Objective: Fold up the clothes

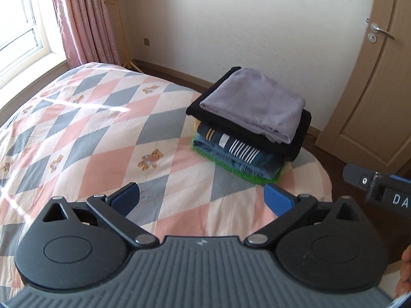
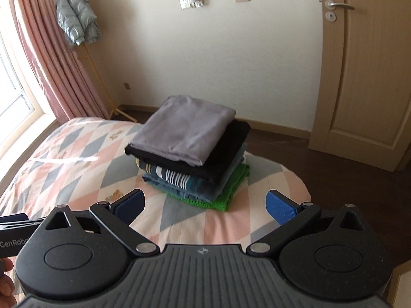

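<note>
One stack of folded clothes (image 1: 246, 125) (image 2: 190, 148), centre-right of the left view and mid-frame in the right view; layers visible: grey top, black, striped navy, blue, green at bottom. Two grippers: left gripper (image 1: 203, 200) and right gripper (image 2: 205, 206), each low in frame, blue pads wide apart, holding nothing, short of the stack. Surface: one bed (image 1: 84, 138) with pink-grey diamond cover. Room: one door (image 2: 364, 77) at right, pink curtain (image 2: 43, 51) at left, one puffer jacket (image 2: 75, 16) hanging upper left.

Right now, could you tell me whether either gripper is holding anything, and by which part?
Nothing is held. The left gripper and right gripper are both open and empty, short of the stack.
</note>
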A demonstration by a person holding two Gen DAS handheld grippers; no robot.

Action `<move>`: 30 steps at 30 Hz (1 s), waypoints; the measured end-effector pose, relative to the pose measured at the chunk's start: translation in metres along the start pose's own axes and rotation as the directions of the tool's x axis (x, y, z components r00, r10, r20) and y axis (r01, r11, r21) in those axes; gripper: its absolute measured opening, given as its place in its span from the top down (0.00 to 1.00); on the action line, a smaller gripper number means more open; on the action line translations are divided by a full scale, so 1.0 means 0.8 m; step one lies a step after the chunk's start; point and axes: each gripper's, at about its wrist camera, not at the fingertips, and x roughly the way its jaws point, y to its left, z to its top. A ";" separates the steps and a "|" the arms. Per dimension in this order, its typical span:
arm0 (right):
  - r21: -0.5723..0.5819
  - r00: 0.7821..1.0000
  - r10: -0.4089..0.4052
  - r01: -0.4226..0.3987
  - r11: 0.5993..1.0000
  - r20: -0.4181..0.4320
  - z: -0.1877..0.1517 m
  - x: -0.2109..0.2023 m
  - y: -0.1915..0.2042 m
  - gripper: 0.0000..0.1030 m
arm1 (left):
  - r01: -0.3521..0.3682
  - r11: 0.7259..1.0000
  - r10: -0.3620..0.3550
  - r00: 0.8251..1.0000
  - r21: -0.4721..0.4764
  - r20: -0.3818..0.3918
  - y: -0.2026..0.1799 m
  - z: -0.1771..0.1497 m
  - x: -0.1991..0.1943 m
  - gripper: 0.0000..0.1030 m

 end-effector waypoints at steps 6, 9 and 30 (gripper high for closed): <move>0.021 0.998 -0.039 0.040 0.999 -0.046 -0.015 0.004 0.010 0.00 | 0.006 1.000 -0.006 0.999 0.001 -0.040 0.011 -0.017 0.013 0.01; 0.016 0.997 -0.055 0.055 0.998 -0.047 -0.018 0.004 0.019 0.00 | 0.004 1.000 -0.004 0.999 0.003 -0.036 0.018 -0.023 0.017 0.01; -0.040 0.983 -0.136 0.132 0.990 -0.121 -0.026 0.066 0.066 0.00 | -0.008 0.998 0.012 0.998 0.068 -0.057 0.046 -0.021 0.078 0.01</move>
